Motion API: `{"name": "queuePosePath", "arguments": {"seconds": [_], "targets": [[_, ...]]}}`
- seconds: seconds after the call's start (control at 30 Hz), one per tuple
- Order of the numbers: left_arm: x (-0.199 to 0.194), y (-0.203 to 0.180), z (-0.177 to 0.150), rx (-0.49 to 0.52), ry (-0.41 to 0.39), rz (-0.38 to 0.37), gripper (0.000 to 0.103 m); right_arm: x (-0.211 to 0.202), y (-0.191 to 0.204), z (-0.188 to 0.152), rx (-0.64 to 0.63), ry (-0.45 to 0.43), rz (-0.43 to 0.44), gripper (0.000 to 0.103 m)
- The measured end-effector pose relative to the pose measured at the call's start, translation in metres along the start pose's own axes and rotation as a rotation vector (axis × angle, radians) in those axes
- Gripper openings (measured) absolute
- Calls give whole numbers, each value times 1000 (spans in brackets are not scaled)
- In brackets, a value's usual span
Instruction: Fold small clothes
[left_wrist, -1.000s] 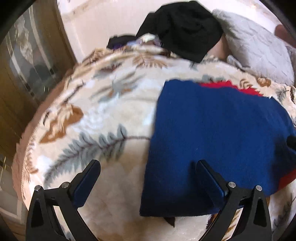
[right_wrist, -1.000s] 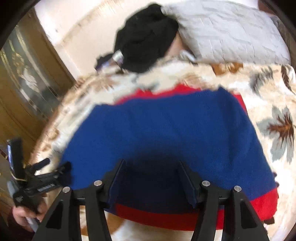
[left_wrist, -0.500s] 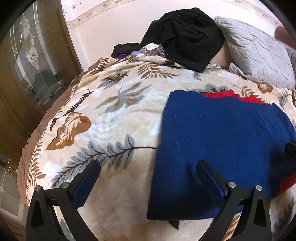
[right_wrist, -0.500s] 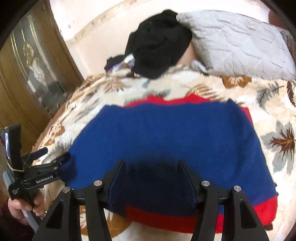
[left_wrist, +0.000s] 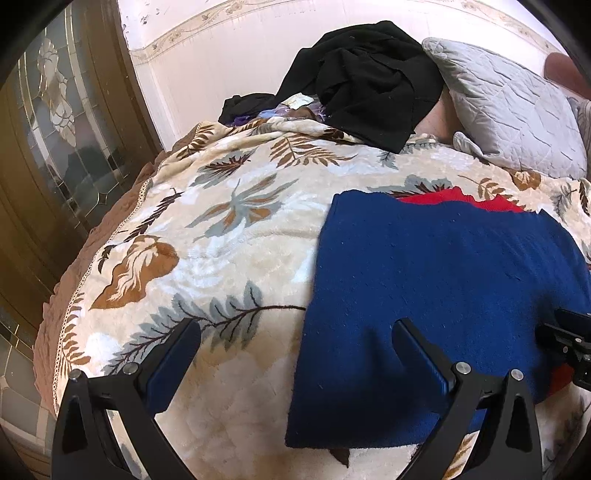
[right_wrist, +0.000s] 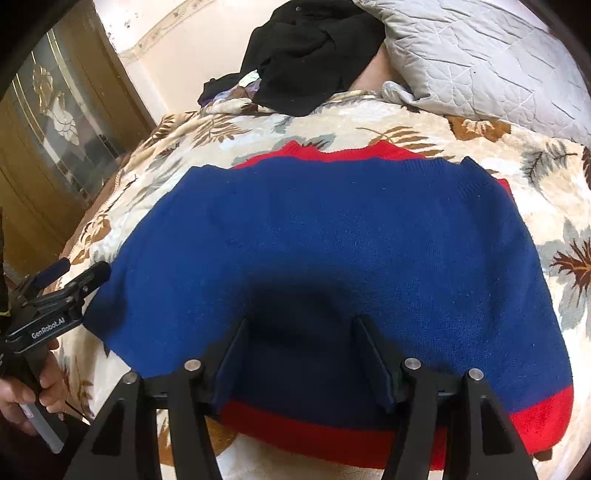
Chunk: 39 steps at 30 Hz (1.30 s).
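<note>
A blue knitted sweater (left_wrist: 436, 295) (right_wrist: 332, 236) with a red hem (right_wrist: 539, 417) and red collar lies flat on the floral blanket (left_wrist: 229, 229). My left gripper (left_wrist: 295, 339) is open wide over the sweater's near left corner, one finger above the blanket and the other above the blue knit. My right gripper (right_wrist: 303, 332) stands open just above the sweater near its red hem, casting a dark shadow, with nothing pinched. In the right wrist view the left gripper (right_wrist: 66, 284) shows at the sweater's left edge, held by a hand (right_wrist: 22, 398).
A heap of black clothes (left_wrist: 373, 77) and a grey quilted pillow (left_wrist: 509, 110) lie at the far end of the bed. A wooden door with patterned glass (left_wrist: 55, 129) stands to the left, close to the blanket's edge.
The right gripper has sunk a little closer to the sweater near the red hem. The left gripper has hardly moved. Both stay open.
</note>
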<state>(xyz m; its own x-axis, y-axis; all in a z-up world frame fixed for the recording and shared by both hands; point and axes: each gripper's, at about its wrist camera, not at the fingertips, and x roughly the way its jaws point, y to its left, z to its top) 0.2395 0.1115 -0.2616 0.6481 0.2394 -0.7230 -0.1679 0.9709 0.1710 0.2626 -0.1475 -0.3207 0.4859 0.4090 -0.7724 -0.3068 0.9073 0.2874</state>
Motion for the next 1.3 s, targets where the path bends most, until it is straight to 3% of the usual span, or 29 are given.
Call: {"name": "queuePosePath", "arguments": {"seconds": [0.1,0.2,0.3,0.47,0.57,0.67,0.73,0.83,0.97,1.07,1.17,1.3], "targets": [[0,0,1,2,-1,14,103,-16,2,-2,-5,-48,18,65],[1,1,1,-3,2,14,103,-36,6,7,-59,-153,-43,64],[7,1,6,-9,8,22,103,-43,-18,26,25,-178,-26,64],[21,-8,26,21,1,9,103,-32,-73,60,163,-156,1,64],[39,-13,31,18,61,-8,103,-21,-102,76,216,-158,-25,64],[57,-25,30,69,114,-8,103,7,-134,90,264,-70,-74,64],[66,-32,28,104,134,0,103,21,-151,90,314,-37,-58,62],[63,-27,34,69,117,-20,103,13,-145,97,297,-55,-66,62],[58,-10,41,-2,87,26,103,-7,-129,100,266,-138,-33,62],[54,2,40,-33,84,57,103,-14,-119,101,206,-156,-131,64],[50,9,35,-43,88,53,103,-18,-139,100,258,-154,-132,64],[50,12,31,-39,93,60,103,-8,-157,100,266,-130,-72,65]]}}
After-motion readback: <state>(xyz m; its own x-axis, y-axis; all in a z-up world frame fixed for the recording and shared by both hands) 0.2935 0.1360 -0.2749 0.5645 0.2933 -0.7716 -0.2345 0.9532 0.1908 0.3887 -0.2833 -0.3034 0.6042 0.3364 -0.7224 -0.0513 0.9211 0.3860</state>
